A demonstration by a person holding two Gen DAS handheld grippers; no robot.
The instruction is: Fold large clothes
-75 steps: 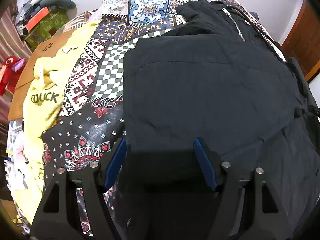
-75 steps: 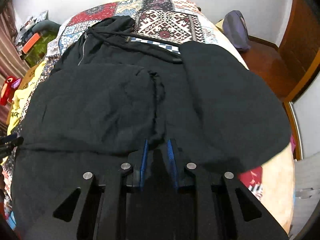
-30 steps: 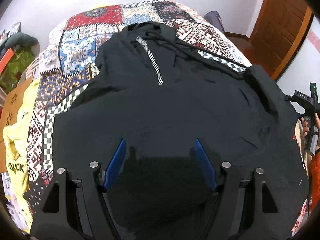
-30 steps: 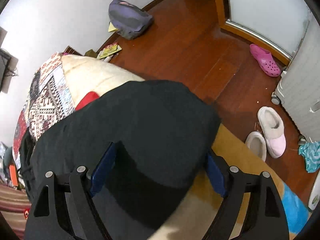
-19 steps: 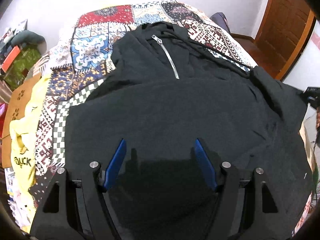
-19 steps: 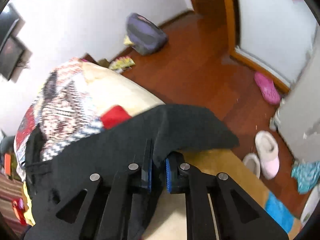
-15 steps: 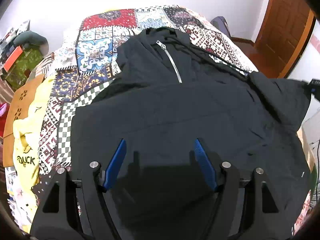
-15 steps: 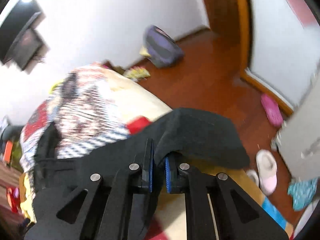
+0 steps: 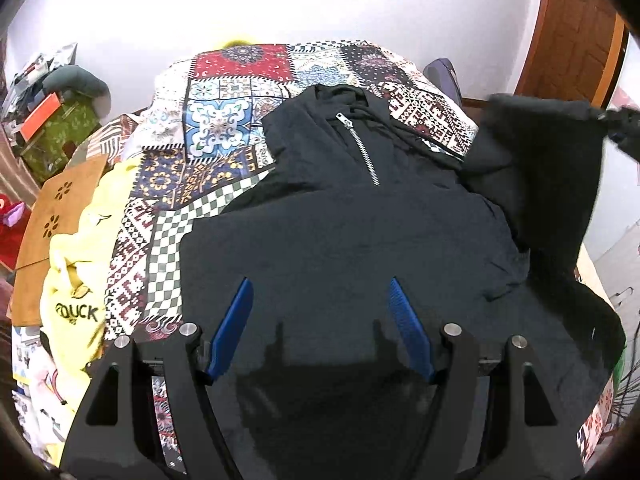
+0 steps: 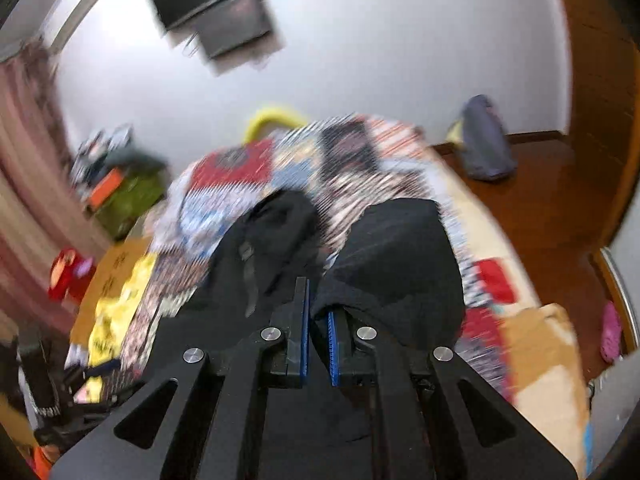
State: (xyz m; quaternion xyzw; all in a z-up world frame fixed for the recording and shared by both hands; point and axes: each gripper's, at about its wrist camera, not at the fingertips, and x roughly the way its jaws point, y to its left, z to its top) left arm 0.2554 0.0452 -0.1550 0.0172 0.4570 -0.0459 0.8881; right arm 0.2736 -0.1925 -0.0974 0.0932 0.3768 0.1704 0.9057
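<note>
A large black zip hoodie (image 9: pixel 348 240) lies on the patchwork bedspread (image 9: pixel 224 120), its zipper (image 9: pixel 362 148) pointing to the far end. My left gripper (image 9: pixel 320 292) is open and empty just above the hoodie's near body. My right gripper (image 10: pixel 317 312) is shut on the black sleeve (image 10: pixel 400 256), lifted off the bed. In the left wrist view the raised sleeve (image 9: pixel 552 160) hangs at the right, held at its top corner by the right gripper (image 9: pixel 618 128). The right wrist view is blurred.
A yellow garment printed "DUCK" (image 9: pixel 76 280) lies on the left of the bed beside a brown board (image 9: pixel 60 216). Boxes and clutter (image 9: pixel 52 128) stand at the far left. A purple bag (image 10: pixel 482 144) sits on the wooden floor; a pink shoe (image 10: pixel 610 332) at right.
My right gripper shut on the sleeve at the bed's right edge, lifted it and swung toward the hoodie's body. My left gripper stayed open and drew back slightly.
</note>
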